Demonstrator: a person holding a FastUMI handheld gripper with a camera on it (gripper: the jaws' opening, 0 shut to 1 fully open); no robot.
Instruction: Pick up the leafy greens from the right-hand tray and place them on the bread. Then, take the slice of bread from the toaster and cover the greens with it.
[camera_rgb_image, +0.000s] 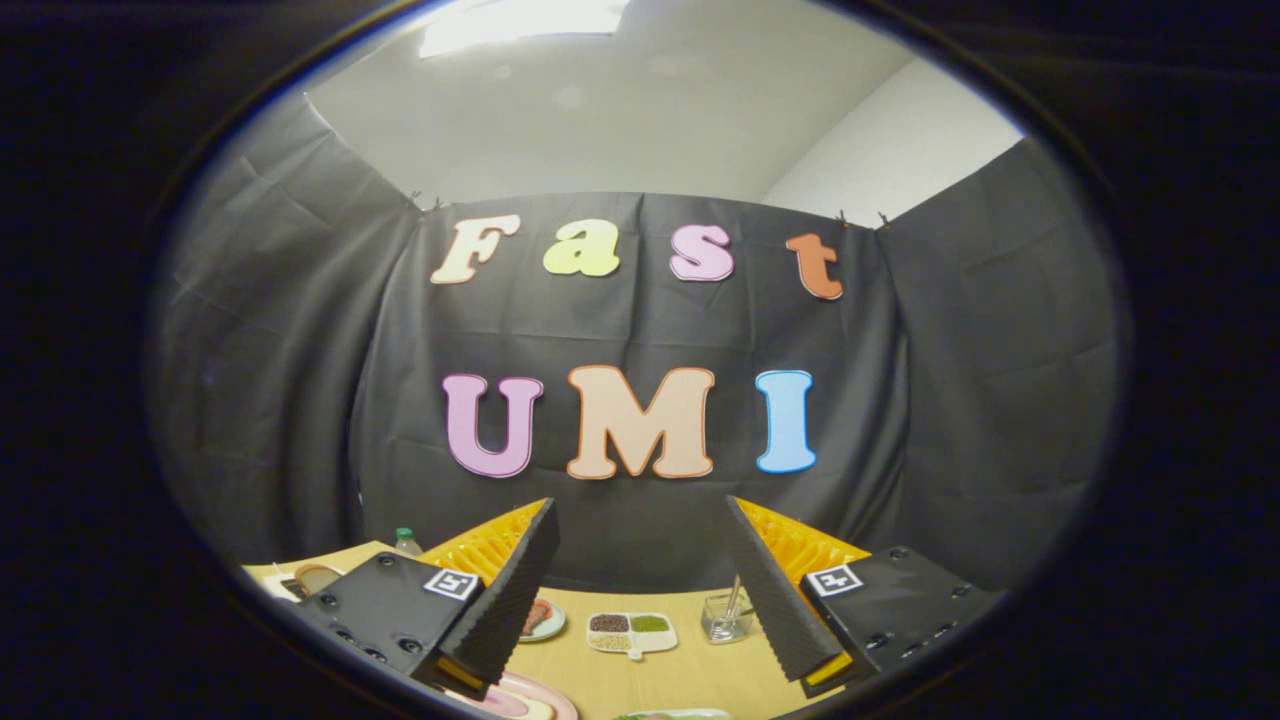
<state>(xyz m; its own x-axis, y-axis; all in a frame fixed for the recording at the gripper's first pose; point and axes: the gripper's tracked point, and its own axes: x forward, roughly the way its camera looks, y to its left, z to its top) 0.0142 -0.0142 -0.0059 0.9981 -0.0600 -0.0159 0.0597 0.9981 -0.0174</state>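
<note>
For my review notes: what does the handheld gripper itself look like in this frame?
The gripper has two long wedge-shaped fingers with finely ribbed inner faces. Each is backed by a ridged orange-yellow piece and mounted on a black block with visible screws. Each block carries a square black-and-white marker tag. No cables are visible.

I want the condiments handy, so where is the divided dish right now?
In the gripper view, the divided dish sits on the table beyond the open hand-held gripper, between a small plate and a clear glass container.
</note>
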